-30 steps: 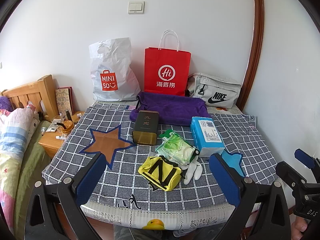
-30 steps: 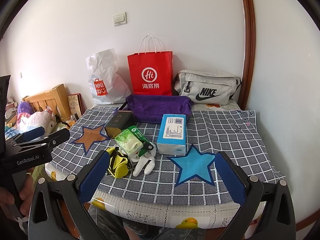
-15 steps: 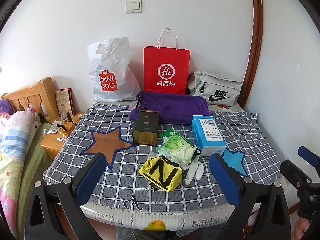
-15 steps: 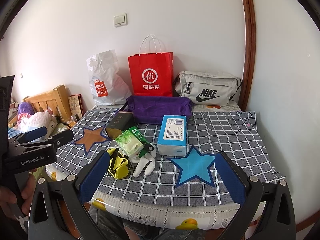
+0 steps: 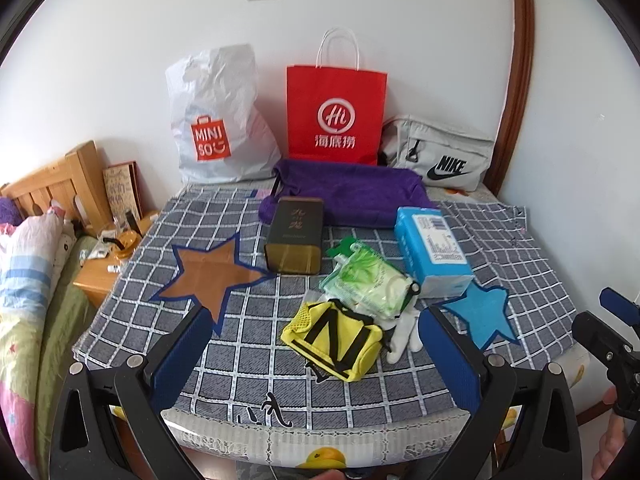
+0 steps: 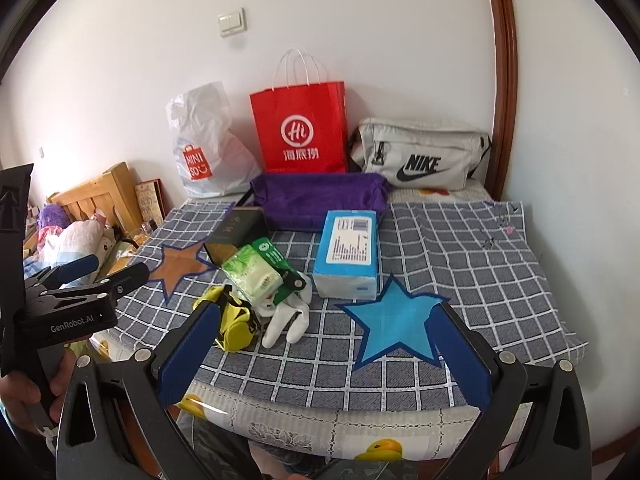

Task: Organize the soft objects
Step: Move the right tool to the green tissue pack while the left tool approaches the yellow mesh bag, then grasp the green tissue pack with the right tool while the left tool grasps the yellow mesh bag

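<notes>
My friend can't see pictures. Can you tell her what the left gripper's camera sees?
The open left gripper hangs over a checked cloth with a heap of things: a yellow pouch, a green tissue pack, a white glove, a blue tissue box and a dark tin. Three bags and a purple towel sit by the wall.

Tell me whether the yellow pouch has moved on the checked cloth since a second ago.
No. In the left wrist view the yellow pouch lies in the same place, just in front of the green tissue pack and beside the white glove; only the camera shifted slightly.
</notes>
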A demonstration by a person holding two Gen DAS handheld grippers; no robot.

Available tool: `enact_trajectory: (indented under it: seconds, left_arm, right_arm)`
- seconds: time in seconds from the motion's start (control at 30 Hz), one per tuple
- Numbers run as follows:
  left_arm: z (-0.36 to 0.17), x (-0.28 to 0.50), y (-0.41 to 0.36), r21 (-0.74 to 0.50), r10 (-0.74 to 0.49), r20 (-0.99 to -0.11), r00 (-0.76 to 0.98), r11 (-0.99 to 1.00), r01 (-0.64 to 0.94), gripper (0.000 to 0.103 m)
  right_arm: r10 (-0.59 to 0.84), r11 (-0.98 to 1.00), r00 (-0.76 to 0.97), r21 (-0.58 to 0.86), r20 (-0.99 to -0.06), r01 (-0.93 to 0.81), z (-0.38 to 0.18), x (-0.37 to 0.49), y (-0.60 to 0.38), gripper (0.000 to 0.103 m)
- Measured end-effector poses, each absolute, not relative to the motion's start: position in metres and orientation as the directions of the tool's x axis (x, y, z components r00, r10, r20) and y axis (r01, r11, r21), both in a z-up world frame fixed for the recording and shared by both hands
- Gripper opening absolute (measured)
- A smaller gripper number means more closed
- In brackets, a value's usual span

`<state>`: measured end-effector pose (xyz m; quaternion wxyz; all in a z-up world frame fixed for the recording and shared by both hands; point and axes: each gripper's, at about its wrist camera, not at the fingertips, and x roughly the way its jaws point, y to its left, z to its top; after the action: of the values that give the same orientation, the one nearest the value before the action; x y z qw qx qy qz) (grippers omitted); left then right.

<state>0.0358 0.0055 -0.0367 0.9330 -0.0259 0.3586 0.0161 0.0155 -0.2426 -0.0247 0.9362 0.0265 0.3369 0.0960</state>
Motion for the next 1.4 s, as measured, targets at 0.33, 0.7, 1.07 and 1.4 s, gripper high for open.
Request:
enact_trajectory:
  seconds: [0.33,0.7,1.07,1.4]
  left_arm:
    - [-0.094,0.065,0.028,-0.038,0.039,-0.752,0.658,0.994,-0.101,0.103]
    - [-0.136,0.081,0.061,-0.064,0.027,-0.808,0.589,0.989,-0.133,0.103]
    - [-0.155,0.084,0.087,-0.116,-0.022,-0.823,0.567,0.985,-0.131,0.103]
    - [-0.166,0.089,0.085,-0.145,-0.067,-0.824,0.563,0.985,-0.094,0.103]
  right_arm:
    - [0.237,0.971,0.705,0.135,-0.668,-0.198,-0.071,0.060,-0.223,0.102]
    - [0.305,0.940,0.664,0.104,-0.683,-0.326,-0.103,0.110,-0.171,0.102]
    - [0.354,0.903,0.615,0.086,-0.705,-0.421,-0.134,0.150,-0.121,0.100]
    - [0.318,0.885,0.587,0.011,-0.744,-0.466,-0.154,0.164,-0.103,0.067]
